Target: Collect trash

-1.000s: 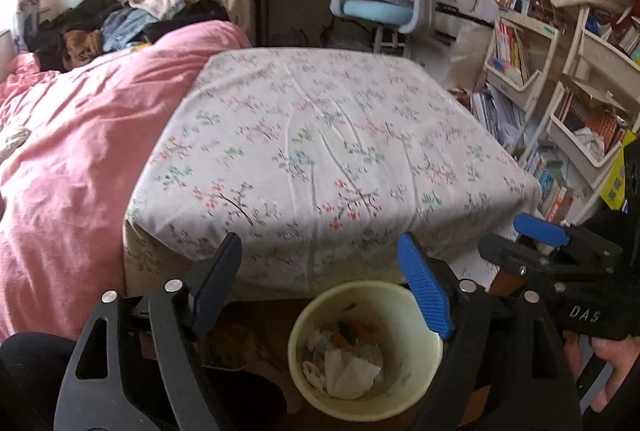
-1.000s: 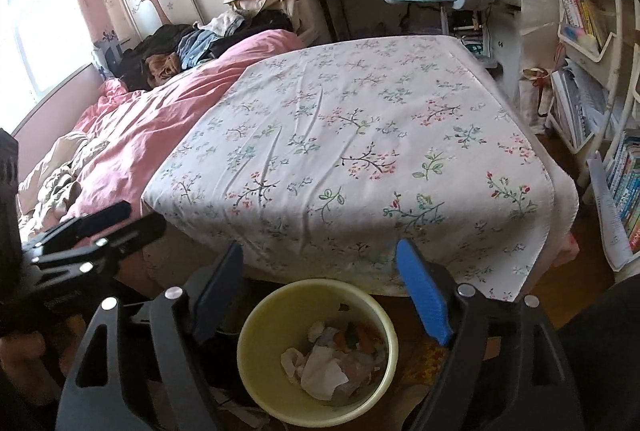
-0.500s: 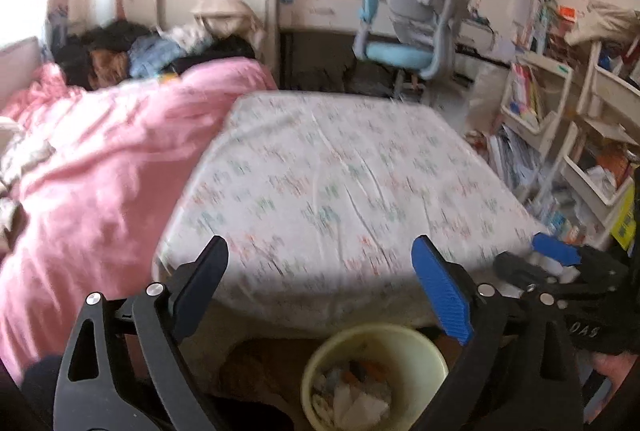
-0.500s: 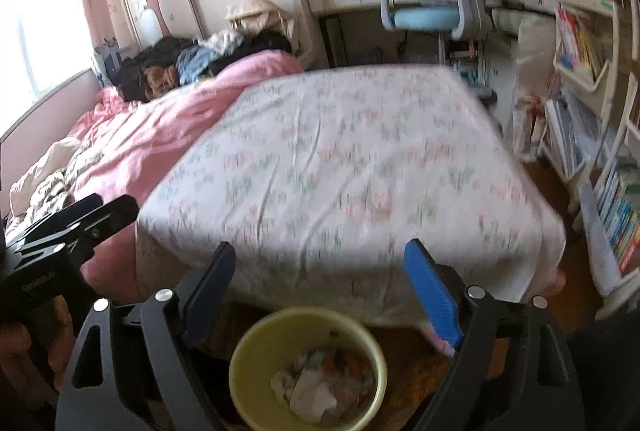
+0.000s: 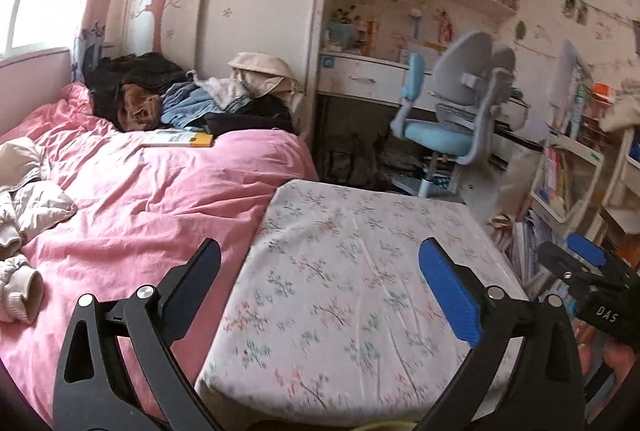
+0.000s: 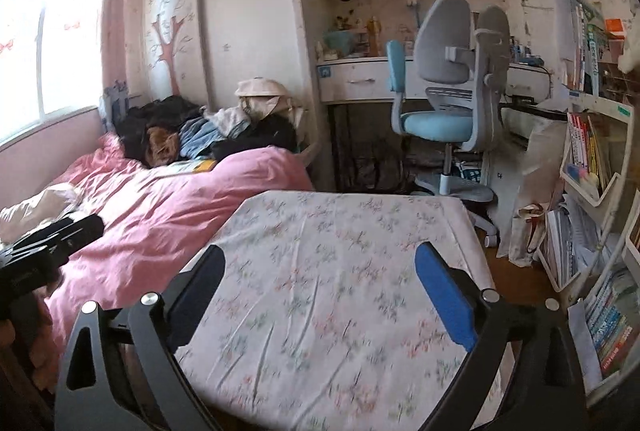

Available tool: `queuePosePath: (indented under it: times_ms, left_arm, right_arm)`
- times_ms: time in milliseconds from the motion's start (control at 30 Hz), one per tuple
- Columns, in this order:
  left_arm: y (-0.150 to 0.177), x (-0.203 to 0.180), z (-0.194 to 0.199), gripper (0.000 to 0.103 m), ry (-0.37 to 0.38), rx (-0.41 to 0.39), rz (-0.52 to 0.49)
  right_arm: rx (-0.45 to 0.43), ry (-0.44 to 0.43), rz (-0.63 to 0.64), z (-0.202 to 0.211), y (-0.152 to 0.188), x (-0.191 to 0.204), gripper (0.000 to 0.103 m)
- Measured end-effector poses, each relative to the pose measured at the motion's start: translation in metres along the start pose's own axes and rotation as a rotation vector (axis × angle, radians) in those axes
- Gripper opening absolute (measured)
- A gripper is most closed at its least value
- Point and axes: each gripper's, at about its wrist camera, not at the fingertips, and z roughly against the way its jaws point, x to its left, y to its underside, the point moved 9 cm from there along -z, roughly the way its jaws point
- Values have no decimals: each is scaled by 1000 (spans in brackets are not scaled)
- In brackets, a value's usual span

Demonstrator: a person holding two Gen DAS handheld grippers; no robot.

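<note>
My left gripper (image 5: 320, 255) hovers over the floral bed sheet (image 5: 360, 271), its jaws wide and still opening with nothing between them. My right gripper (image 6: 320, 255) hangs beside it over the same floral bed sheet (image 6: 320, 291), jaws also opening and empty. Each shows in the other's view: the right gripper (image 5: 580, 259) at the right edge, held by a hand, and the left gripper (image 6: 60, 235) at the left edge. Of the yellow trash bin only a thin sliver of rim (image 5: 384, 425) shows at the bottom of the left wrist view. No loose trash is plainly visible on the sheet.
A pink duvet (image 5: 160, 199) covers the bed's left half, with a clothes pile (image 5: 160, 99) and a book (image 5: 180, 139) at its far end. A blue and grey desk chair (image 6: 444, 119) stands beyond the bed. Bookshelves (image 6: 584, 159) line the right side.
Both grippers rose and tipped upward, so the yellow bin with its trash slid out of the bottom of both views. Both pairs of jaws spread wider.
</note>
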Motion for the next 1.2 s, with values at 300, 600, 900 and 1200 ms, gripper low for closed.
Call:
queuePosePath:
  times_ms: [300,600,900,1200]
  left_arm:
    - [-1,12,-60,96,-37,59,17]
    - [-1,1,-76,96,-25,68,0]
    - [11,6,-77,96,-49,99,-12]
    - [19,7,-74,96,-74,108,-53]
  right_arm:
    - [81,22,-67,-39,10,-14,92]
    - [148,7,-89,-56,20,-16,92]
    - [171,22,-89,-59,24,-28,93]
    - [170,36,-87,-58,24,-34,93]
